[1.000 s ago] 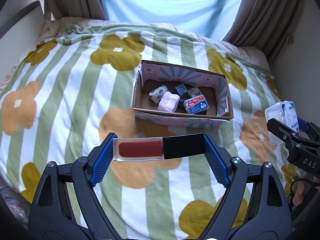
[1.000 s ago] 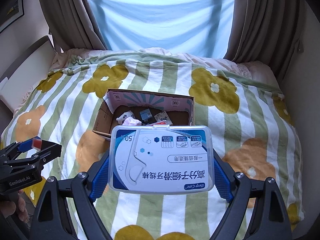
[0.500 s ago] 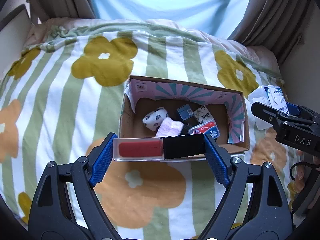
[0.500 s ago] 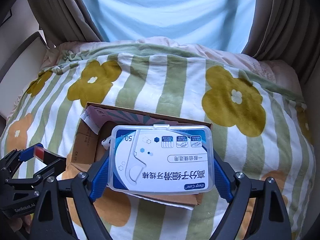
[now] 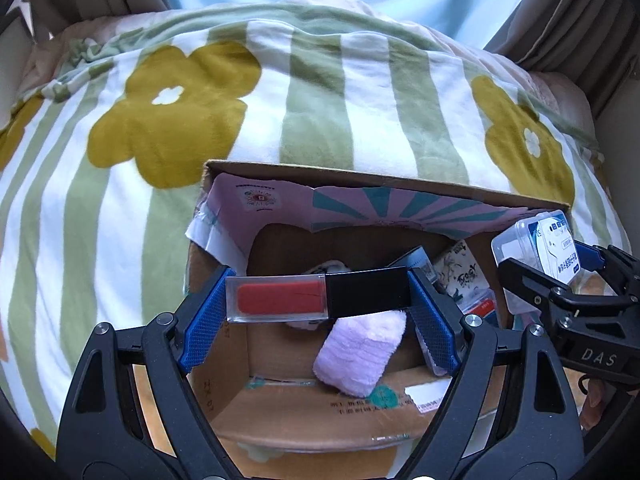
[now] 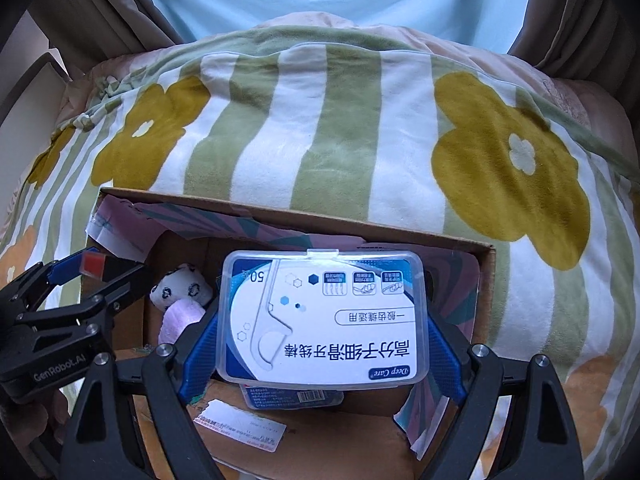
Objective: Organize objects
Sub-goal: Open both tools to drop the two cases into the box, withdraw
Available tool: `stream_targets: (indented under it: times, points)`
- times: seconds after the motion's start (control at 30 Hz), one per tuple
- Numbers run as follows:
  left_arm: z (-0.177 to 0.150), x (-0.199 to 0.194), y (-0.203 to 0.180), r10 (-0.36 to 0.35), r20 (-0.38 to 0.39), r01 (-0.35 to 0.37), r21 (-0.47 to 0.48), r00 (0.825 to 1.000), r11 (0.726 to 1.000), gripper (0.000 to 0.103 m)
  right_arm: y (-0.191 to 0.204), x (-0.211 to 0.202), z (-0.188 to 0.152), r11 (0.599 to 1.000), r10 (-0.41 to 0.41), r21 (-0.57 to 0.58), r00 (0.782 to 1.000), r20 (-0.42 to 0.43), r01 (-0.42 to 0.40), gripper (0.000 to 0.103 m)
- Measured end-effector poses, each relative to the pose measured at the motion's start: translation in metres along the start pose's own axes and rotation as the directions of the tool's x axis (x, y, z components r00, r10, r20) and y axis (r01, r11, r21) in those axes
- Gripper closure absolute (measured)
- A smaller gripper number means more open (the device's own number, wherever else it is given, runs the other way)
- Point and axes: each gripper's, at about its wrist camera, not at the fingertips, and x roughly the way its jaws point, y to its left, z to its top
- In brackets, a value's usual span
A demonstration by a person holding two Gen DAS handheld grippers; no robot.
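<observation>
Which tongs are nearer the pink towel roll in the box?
Left. The left tongs hang just over the pink towel roll; the right tongs hang over the box's other half, the roll off to their side.

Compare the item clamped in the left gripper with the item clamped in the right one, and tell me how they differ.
The lip gloss tube is a slim bar, red with a black cap; the floss pick box is a broad flat case, clear with a blue and white label. The tube is gripped by its ends, the box across its sides. Both are held level over the open cardboard box.
</observation>
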Motion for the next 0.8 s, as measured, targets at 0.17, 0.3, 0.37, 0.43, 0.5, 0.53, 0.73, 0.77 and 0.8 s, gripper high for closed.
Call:
stream_targets:
  times: [0.17,0.3,0.37,0.43,0.5,0.53,0.73,0.77,0.8]
  points:
    - [0.006,0.015,0.001,0.001,-0.013,-0.001,0.0,1.0,1.0,0.019,0.0,0.005,-0.004,0.999,0.005,-0.039,1.0,0.006,-0.005,0.017]
    - [0.012,0.02,-0.002,-0.003,-0.021,0.003,0.014,1.0,1.0,0.019,0.002,0.007,-0.009,0.997,0.011,-0.082,1.0,0.01,-0.011,0.017]
    - [0.015,0.022,-0.003,-0.009,-0.027,0.009,0.013,1.0,1.0,0.016,0.003,0.006,-0.015,0.994,0.026,-0.105,1.0,0.012,-0.025,0.015]
    - [0.019,0.023,-0.005,-0.006,-0.037,0.007,0.017,0.999,1.0,0.001,0.005,0.003,-0.021,0.991,0.035,-0.129,0.999,0.03,-0.031,0.01]
    - [0.023,0.025,-0.006,-0.013,-0.04,0.014,0.017,0.999,1.0,0.0,0.007,0.0,-0.026,0.988,0.047,-0.148,0.998,0.043,-0.041,0.006]
    - [0.024,0.025,-0.007,-0.01,-0.045,0.011,0.017,0.999,1.0,0.0,0.007,-0.001,-0.028,0.987,0.047,-0.156,0.998,0.046,-0.039,0.006]
    - [0.019,0.021,-0.008,-0.002,-0.051,0.004,0.027,0.999,1.0,0.0,0.004,-0.005,-0.035,0.99,0.03,-0.137,0.999,0.044,-0.024,0.006]
    - [0.018,0.019,-0.007,-0.003,-0.053,0.004,0.027,0.999,1.0,0.0,0.004,-0.006,-0.035,0.991,0.02,-0.136,0.999,0.043,-0.014,0.006]
    - [0.017,0.018,-0.007,-0.004,-0.054,0.005,0.024,0.999,1.0,0.0,0.004,-0.009,-0.035,0.991,0.01,-0.135,0.999,0.048,-0.003,0.006]
